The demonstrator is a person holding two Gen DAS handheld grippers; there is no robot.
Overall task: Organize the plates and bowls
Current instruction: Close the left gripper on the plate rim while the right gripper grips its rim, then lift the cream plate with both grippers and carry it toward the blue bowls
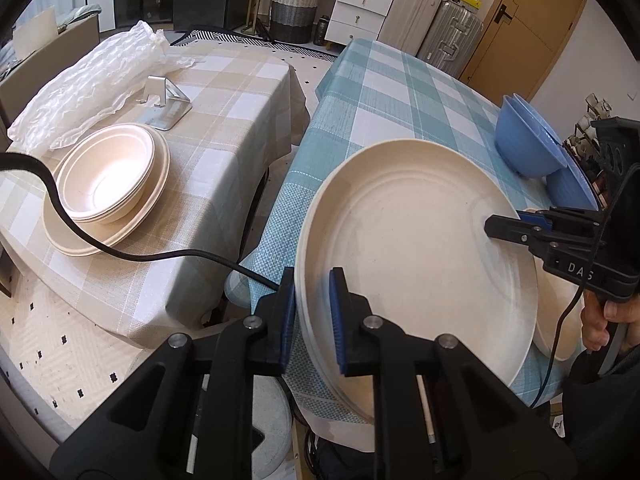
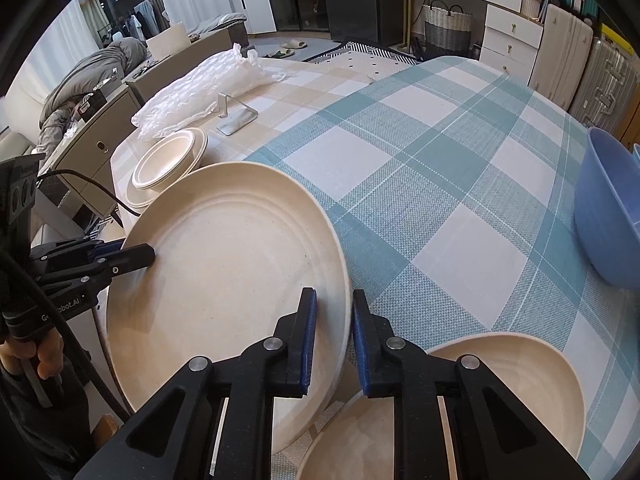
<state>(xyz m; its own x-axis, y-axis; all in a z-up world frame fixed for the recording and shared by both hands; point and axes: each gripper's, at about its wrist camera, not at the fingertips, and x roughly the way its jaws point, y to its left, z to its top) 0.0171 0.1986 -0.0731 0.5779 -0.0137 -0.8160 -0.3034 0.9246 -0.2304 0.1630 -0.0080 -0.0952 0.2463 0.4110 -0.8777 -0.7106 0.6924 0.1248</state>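
Observation:
A large cream plate (image 1: 416, 248) (image 2: 224, 276) is held tilted above the near edge of the teal checked table (image 1: 400, 92) (image 2: 440, 168). My left gripper (image 1: 312, 320) is shut on its left rim; it also shows in the right wrist view (image 2: 140, 254). My right gripper (image 2: 334, 344) is shut on the plate's right rim; it also shows in the left wrist view (image 1: 500, 228). A cream bowl (image 2: 508, 376) sits just below my right gripper. Stacked cream bowls (image 1: 106, 176) (image 2: 168, 160) rest on a cream plate (image 1: 132, 228) on the beige checked table (image 1: 224, 120). Blue bowls (image 1: 528, 140) (image 2: 608, 216) stand at the teal table's right.
A metal stand (image 1: 166, 108) (image 2: 236, 118) and crumpled bubble wrap (image 1: 92, 80) (image 2: 200, 84) lie on the beige table behind the bowl stack. A black cable (image 1: 120, 248) crosses the gap between the tables. Suitcases (image 1: 436, 20) and drawers (image 1: 360, 12) stand beyond.

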